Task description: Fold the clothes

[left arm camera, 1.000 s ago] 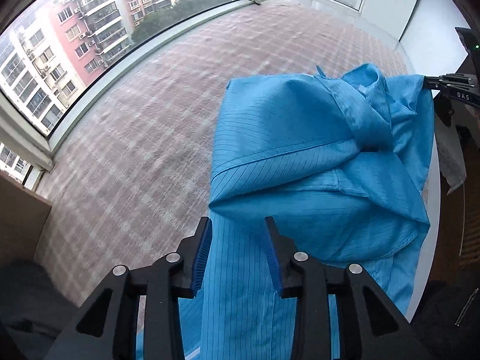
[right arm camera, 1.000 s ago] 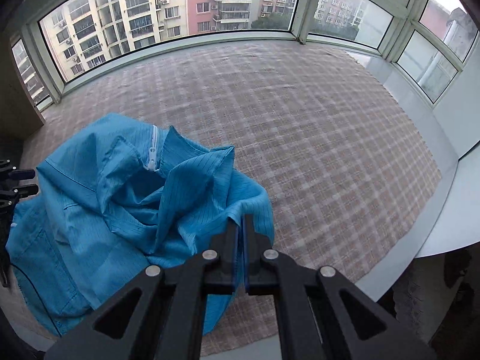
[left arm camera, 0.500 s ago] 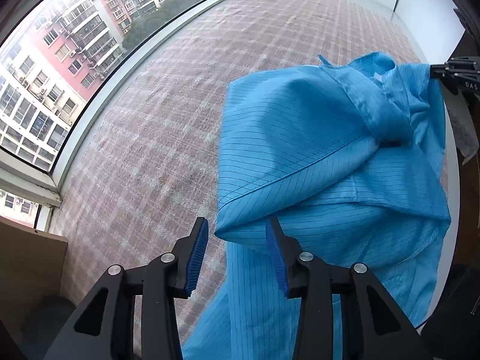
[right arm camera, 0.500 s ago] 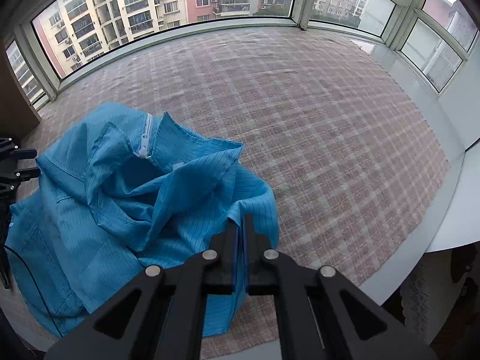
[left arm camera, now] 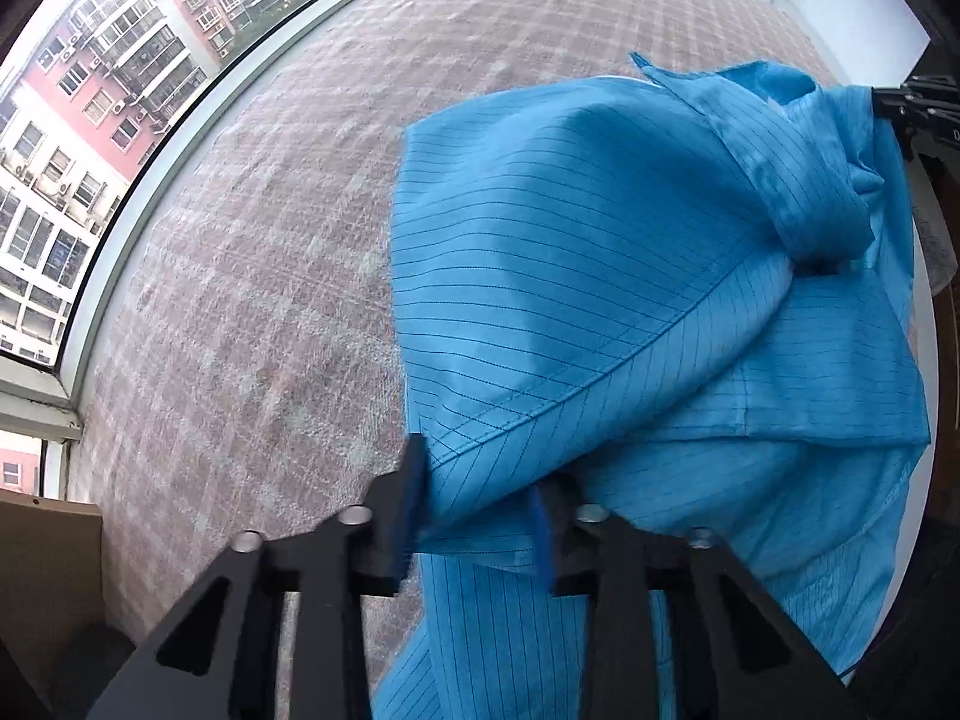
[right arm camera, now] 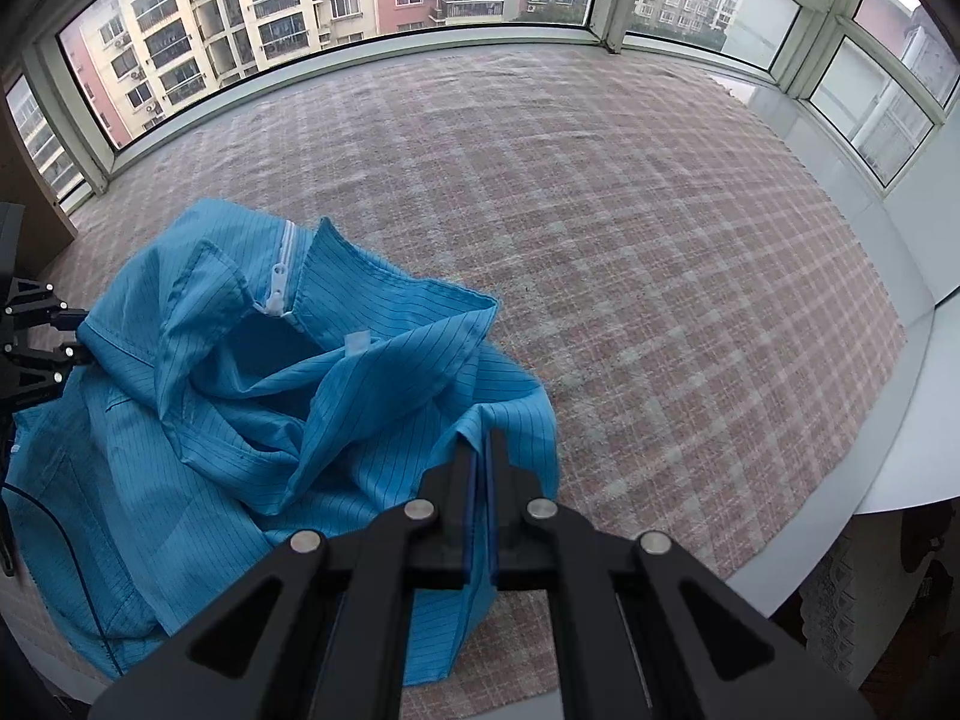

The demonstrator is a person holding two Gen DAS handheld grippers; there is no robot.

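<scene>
My left gripper (left arm camera: 474, 516), jaws apart, has slid onto the blue pinstriped zip jacket's (left arm camera: 600, 276) hem while my right gripper (right arm camera: 480, 480) pinches cloth, readying a fold.

We see the left gripper (left arm camera: 477, 507) closer to the blue garment (left arm camera: 600, 276) than a second ago: a seamed fold of cloth now lies between its parted fingers, where before it lay just ahead of them. In the right wrist view the garment's collar (right arm camera: 414, 300) spreads farther across the checked cloth (right arm camera: 660, 276), lifted and more open.
</scene>
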